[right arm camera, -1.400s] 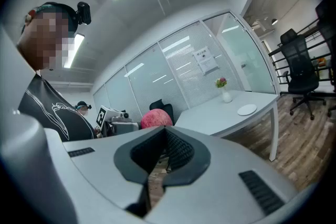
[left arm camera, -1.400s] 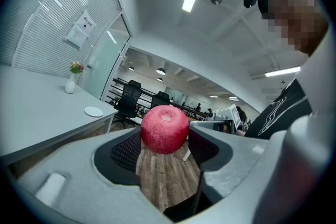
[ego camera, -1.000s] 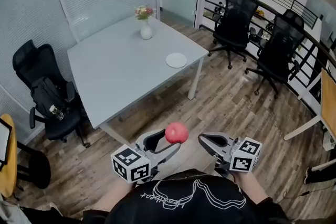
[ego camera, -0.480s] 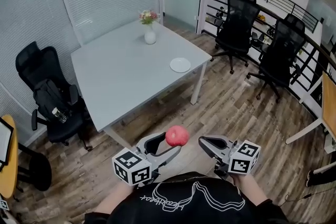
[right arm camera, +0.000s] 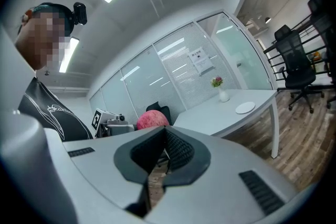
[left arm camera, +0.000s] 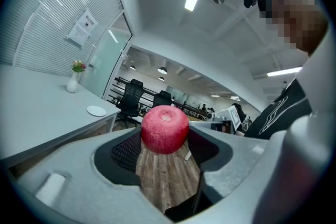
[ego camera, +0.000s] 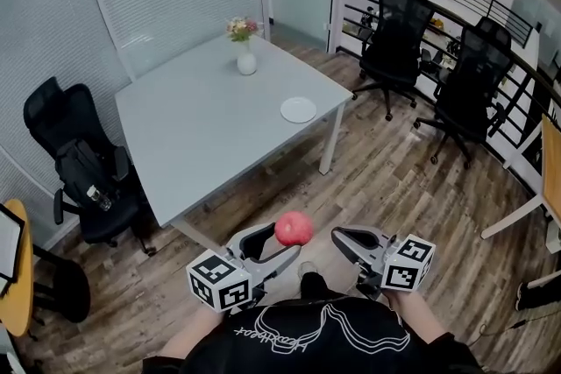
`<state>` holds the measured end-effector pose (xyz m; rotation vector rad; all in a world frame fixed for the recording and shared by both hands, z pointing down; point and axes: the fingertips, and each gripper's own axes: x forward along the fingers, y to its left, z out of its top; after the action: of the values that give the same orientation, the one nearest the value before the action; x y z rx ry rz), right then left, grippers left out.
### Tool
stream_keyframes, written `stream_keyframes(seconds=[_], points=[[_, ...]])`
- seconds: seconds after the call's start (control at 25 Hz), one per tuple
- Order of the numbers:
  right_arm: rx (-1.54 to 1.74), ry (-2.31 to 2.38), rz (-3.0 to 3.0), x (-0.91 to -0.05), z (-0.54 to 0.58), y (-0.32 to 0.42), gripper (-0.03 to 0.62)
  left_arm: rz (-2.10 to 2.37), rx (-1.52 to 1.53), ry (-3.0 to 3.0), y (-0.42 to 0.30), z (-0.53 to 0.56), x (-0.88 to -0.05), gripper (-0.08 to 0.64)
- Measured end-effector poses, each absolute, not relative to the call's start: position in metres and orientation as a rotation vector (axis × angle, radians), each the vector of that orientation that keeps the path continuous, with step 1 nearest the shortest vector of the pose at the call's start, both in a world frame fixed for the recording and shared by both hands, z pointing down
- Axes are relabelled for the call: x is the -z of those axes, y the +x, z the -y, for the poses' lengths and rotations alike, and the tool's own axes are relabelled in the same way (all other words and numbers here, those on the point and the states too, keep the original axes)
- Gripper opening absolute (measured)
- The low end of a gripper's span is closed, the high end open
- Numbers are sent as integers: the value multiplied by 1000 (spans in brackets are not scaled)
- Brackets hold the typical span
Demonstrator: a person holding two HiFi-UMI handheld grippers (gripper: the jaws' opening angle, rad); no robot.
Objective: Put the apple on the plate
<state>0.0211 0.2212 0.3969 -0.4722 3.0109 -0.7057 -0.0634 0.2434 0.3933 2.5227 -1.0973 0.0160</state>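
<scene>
grip: my left gripper clamps the apple; right gripper pinched closed, empty | where: apple above the floor, well apart from the plate on the table | risk: only the jaw tips hold it, so a jolt could drop it

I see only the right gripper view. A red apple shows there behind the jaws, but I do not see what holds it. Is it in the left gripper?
Observer: Yes. In the left gripper view the left gripper is shut on the apple, with the fruit clamped between its two jaw tips.
Operator: Is the apple over the table?
Observer: No. The head view shows it above the wooden floor, short of the table and its near corner.
Operator: Is the plate free?
Observer: Yes. From above, the plate is empty. It lies near the table's right edge, apart from the vase of flowers.
</scene>
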Motion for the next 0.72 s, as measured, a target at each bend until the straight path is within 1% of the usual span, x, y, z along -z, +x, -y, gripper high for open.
stream_keyframes(seconds=[0.28,0.72], points=[[747,-413,-2997,-402,-155,28,9,1139,-38,2494,-56,-177,-397,287],[750,-365,-2990,-403,-2,44,9,1175,-71,2472,-36,-32,-401,287]])
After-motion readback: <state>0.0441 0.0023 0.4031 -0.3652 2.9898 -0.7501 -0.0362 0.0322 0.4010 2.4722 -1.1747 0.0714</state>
